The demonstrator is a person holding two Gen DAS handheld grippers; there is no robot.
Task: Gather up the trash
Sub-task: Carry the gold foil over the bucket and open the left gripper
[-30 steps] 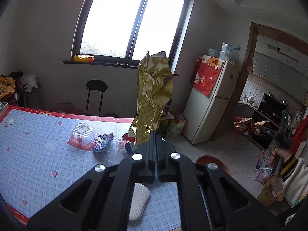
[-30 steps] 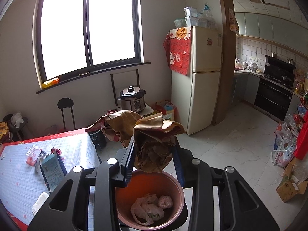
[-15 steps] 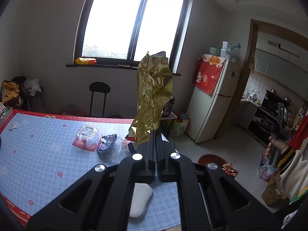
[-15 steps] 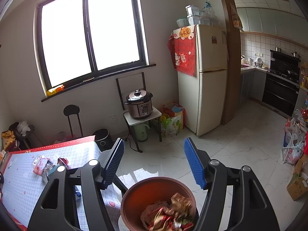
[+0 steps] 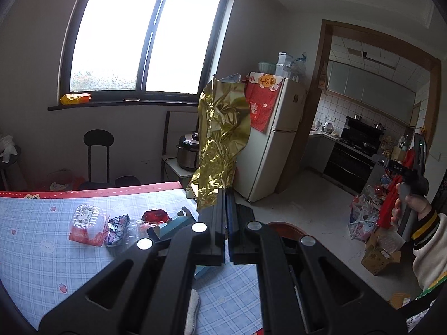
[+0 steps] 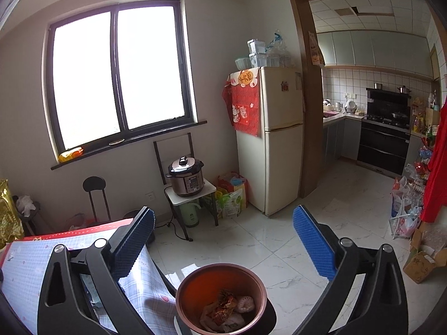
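Gold foil wrapper point(image 5: 222, 139) stands upright, crumpled, its lower end pinched in our left tongs point(image 5: 225, 209), which are pressed together on it, raised over the tabletop point(image 5: 33, 254) edge. In the right view the same wrapper point(image 6: 8, 212) shows at the far left border.

Our right tongs point(image 6: 223, 245) are spread wide apart with nothing between the blue pads point(image 6: 313, 243). Directly below them on the floor sits the orange trash bin point(image 6: 222, 297), holding crumpled wrappers and a pale lump. The bin stands just beside the tabletop point(image 6: 25, 265) corner. From the left view only the bin's rim point(image 5: 287, 227) peeks past the tongs, and our right hand point(image 5: 410, 203) shows at the far right gripping its handle.

More trash left on the checked cloth: a clear plastic cup with red base point(image 5: 88, 222), a dark snack packet point(image 5: 117, 224) just beside it, a red item point(image 5: 156, 216), a teal carton point(image 5: 173, 223) partly hidden by the tongs, and a white cloth point(image 5: 192, 307) near the front edge.

Background: pressure cooker point(image 6: 185, 176) on a small stand, fridge point(image 6: 279, 139), black stool point(image 6: 95, 187).
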